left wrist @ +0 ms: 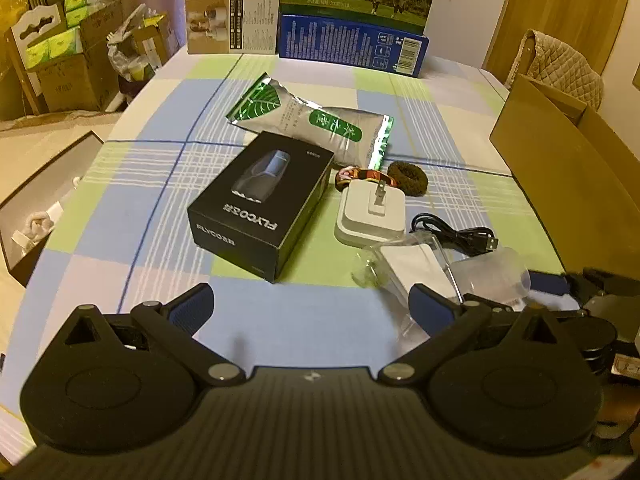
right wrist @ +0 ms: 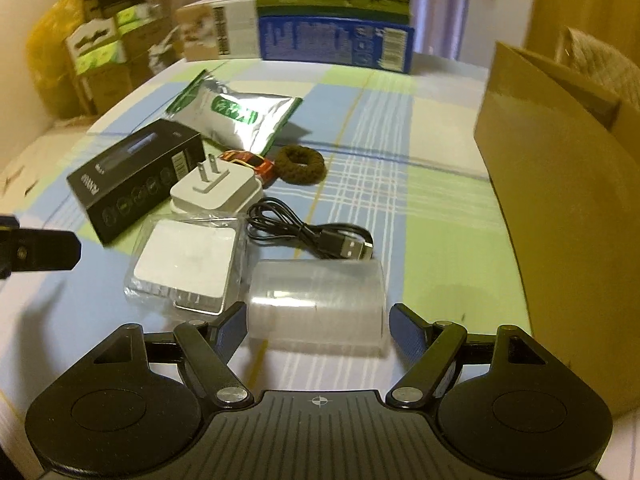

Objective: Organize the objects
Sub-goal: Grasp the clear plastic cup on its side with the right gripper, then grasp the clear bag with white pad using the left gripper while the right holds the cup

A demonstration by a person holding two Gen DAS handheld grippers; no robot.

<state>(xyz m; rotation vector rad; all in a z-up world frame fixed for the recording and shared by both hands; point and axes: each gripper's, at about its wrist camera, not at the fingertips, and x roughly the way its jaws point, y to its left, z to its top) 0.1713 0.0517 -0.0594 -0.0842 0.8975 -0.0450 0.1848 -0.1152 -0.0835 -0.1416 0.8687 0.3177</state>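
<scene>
Left gripper (left wrist: 312, 308) sits low centre in its wrist view, jaws spread wide, nothing between them; bare checked tablecloth (left wrist: 160, 184) shows in the gap. Right gripper (right wrist: 318, 322) is also wide open, low centre in the right wrist view, its fingers either side of the near end of a translucent plastic cup (right wrist: 316, 300) lying on its side; contact with the pads cannot be told, and the cup rests on the cloth. Just left of the cup: clear plastic case (right wrist: 186, 266) with a white block inside. Above it, a white plug adapter (right wrist: 216, 196), prongs up. Black USB cable (right wrist: 308, 232) is coiled right of the adapter, above the cup. Black FLYCO box (left wrist: 262, 204) lies at frame centre in the left view, flat, just left of the adapter. Behind it, a silver-green foil pouch (left wrist: 308, 124). A brown hair tie (right wrist: 300, 164) and a small red-patterned item (right wrist: 250, 160) lie between pouch and adapter. Open cardboard box (right wrist: 560, 200) fills the right edge. Milk carton box (left wrist: 356, 12) stands at top centre, at the table's far end.
</scene>
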